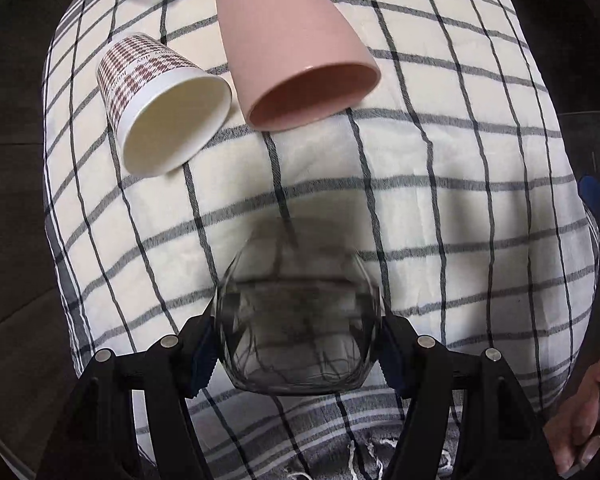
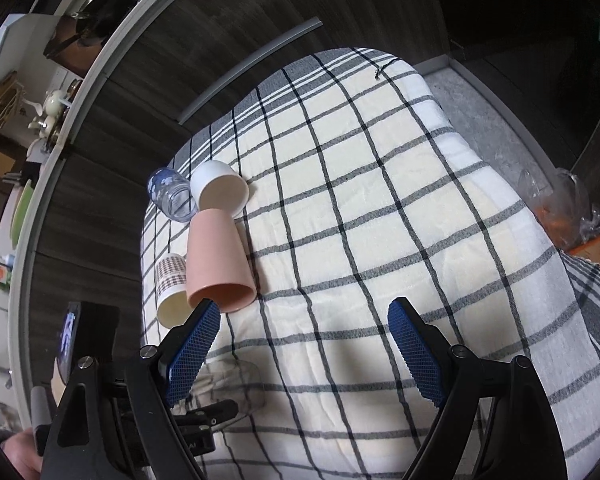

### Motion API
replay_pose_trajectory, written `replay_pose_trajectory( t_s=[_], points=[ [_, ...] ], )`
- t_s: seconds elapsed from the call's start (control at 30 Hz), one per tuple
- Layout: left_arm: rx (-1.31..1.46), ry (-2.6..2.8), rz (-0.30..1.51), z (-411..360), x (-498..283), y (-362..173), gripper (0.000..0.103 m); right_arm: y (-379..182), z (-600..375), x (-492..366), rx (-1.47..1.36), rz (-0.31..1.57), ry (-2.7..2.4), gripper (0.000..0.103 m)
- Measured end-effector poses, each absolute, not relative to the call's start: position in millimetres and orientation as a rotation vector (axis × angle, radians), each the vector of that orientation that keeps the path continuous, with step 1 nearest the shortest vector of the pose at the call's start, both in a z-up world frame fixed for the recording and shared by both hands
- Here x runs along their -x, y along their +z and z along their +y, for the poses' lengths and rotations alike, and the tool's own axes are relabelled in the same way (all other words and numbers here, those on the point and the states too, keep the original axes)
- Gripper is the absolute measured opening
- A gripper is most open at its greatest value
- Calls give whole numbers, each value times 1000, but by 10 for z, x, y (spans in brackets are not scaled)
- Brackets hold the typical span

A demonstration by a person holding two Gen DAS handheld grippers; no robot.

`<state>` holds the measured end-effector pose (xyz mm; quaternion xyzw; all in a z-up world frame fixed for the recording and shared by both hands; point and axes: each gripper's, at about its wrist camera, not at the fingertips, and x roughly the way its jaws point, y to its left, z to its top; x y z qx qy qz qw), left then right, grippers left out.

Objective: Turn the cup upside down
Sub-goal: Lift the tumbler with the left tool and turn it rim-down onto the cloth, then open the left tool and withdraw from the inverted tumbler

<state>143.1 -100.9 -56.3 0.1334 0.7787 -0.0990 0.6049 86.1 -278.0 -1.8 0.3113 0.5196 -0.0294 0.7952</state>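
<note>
Surface: checked tablecloth [image 2: 380, 208], dark wood-panelled wall [image 2: 148, 92] behind.
Glass cup [image 1: 296, 320]: blurred; orientation unclear.
Left gripper [image 1: 296, 344]: clamping the glass cup.
Right gripper [image 2: 304, 344]: spread, holding nothing.

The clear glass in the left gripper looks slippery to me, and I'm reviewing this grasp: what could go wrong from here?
1. The left gripper pinches the clear glass on its smooth, curved wall; it might slip or rotate mid-flip.
2. The pink cup and paper cup lie ahead on the checked cloth; a wide swing could knock them.
</note>
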Motion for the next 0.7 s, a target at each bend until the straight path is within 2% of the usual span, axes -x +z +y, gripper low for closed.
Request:
replay_pose_trajectory(
  t_s=[0.17,0.23,0.3,0.5,0.7],
  points=[
    [-298,-242,1768,-986,-1463,-534,66,-24,-2766,-840,-662,1121,-71,86],
    [-293,-238,1739,-967,-1438,-494,70,-19,-2759,-825,-658,1121,-73,86],
    [-281,-234,1700,-929,-1395,-429,78,5,-2749,-796,-652,1115,-74,86],
    [-280,-212,1504,-864,-1081,-104,79,192,-2668,-619,-585,1045,-74,86],
    [-259,-182,1320,-730,-760,-2,80,417,-2541,-348,-450,925,-92,86]
  ],
)
